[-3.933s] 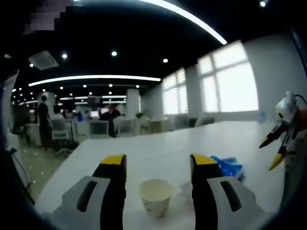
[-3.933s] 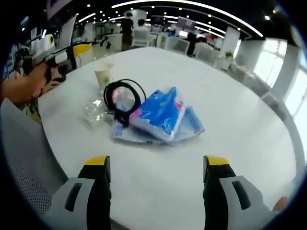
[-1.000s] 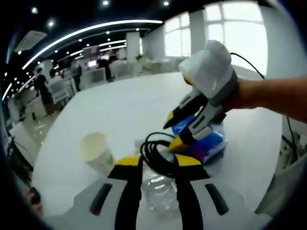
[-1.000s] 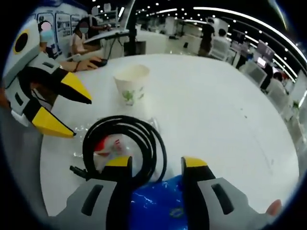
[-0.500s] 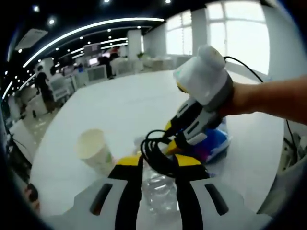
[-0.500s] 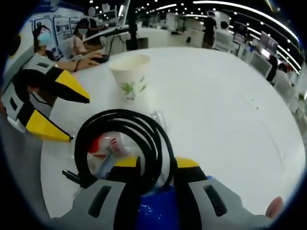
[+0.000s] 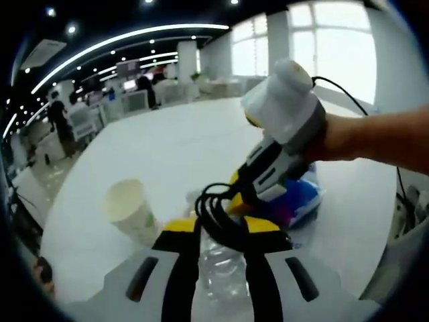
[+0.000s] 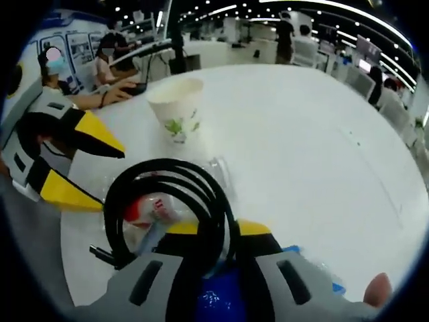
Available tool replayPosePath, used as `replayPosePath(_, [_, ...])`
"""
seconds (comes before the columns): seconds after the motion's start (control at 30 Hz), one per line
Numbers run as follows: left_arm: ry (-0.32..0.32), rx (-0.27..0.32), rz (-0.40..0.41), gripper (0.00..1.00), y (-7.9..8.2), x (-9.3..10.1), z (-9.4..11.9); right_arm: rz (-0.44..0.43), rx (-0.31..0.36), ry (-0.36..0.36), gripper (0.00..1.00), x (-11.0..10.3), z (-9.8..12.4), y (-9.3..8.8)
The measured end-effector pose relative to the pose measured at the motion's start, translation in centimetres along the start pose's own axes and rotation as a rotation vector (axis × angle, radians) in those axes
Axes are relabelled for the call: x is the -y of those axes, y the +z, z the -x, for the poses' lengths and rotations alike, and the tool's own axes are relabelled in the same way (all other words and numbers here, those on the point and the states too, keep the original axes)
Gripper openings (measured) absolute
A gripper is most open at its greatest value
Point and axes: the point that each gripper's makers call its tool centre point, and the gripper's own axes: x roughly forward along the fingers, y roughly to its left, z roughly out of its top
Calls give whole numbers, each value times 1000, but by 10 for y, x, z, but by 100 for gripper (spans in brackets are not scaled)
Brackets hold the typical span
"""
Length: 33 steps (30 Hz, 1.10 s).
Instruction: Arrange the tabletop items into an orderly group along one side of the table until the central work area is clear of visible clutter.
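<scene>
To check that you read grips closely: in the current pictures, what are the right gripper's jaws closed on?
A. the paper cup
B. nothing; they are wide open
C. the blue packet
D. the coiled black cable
D. In the right gripper view the right gripper has its yellow-tipped jaws pinched together on the coiled black cable, while the paper cup stands apart beyond it.

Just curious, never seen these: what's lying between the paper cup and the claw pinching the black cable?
In the right gripper view, between the paper cup and the right claw lie the black cable coil and crumpled clear plastic.
</scene>
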Motion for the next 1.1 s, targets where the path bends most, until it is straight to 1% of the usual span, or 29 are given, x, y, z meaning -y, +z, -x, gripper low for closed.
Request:
replayPosePath(0.17, [4, -2, 0, 22, -1, -2, -1, 1, 6, 1, 8, -3, 4, 3])
replayPosePath(0.4, [10, -3, 7, 23, -2, -4, -3, 28, 33, -5, 6, -8, 12, 7])
replayPosePath(0.63, [8, 4, 37, 31, -2, -1, -7, 46, 70, -24, 6, -13, 24, 12])
replayPosePath(0.73, [15, -9, 49, 33, -4, -1, -8, 45, 89, -23, 6, -17, 30, 14])
replayPosePath(0.8, [35, -10, 57, 40, -5, -3, -8, 56, 100, -29, 6, -20, 34, 16])
replayPosePath(0.83, [35, -14, 60, 41, -6, -3, -8, 56, 100, -29, 6, -21, 35, 16])
replayPosePath(0.9, [20, -24, 70, 34, -8, 0, -9, 52, 105, -30, 6, -22, 36, 17])
replayPosePath(0.93, [17, -32, 79, 32, -9, 1, -10, 47, 106, -30, 6, -23, 36, 18])
replayPosePath(1.0, [27, -37, 68, 31, -9, 1, -10, 41, 97, -38, 6, -22, 35, 17])
replayPosePath(1.1, [33, -53, 82, 30, -11, -2, -9, 23, 98, -34, 5, -24, 37, 16])
